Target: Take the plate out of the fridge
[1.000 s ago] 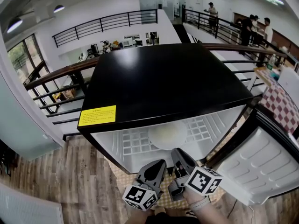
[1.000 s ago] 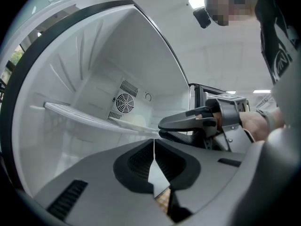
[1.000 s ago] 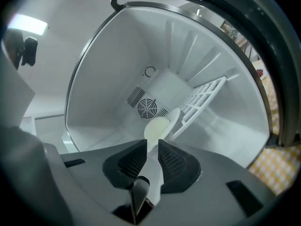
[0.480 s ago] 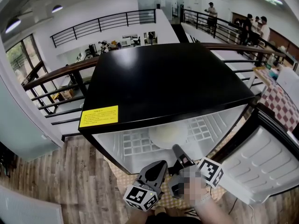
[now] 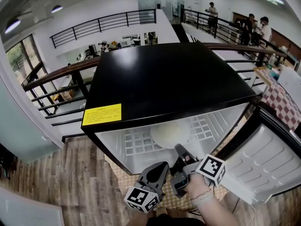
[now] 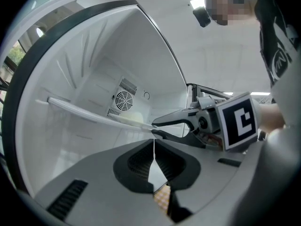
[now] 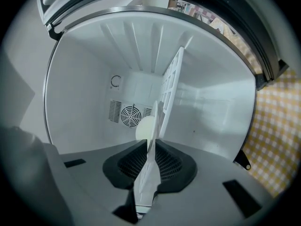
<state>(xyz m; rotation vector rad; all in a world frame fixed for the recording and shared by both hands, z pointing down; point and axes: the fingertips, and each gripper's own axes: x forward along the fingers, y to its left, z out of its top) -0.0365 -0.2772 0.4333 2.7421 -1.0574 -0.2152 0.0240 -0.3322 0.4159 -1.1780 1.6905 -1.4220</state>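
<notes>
A cream plate (image 5: 170, 133) lies on the white wire shelf (image 5: 135, 143) inside the open black-topped fridge (image 5: 164, 79). My right gripper (image 5: 179, 149), turned on its side, reaches to the plate's near rim and is shut on it. In the right gripper view the plate (image 7: 145, 126) stands edge-on, its rim running down between my jaws (image 7: 151, 146). The left gripper view shows the right gripper (image 6: 154, 127) pinching at the shelf's front, with the plate (image 6: 133, 118) just behind. My left gripper (image 5: 162, 165) hangs shut and empty just outside the fridge, lower left of the right one.
The fridge door (image 5: 265, 168) stands swung open at the right. A checked mat (image 5: 126, 174) lies on the wood floor under the fridge. A railing (image 5: 56, 81) runs behind it. A fan grille (image 7: 130, 115) sits in the fridge's back wall.
My right gripper has rolled onto its side and pushed forward into the fridge up to the plate's rim. The left gripper has barely moved.
</notes>
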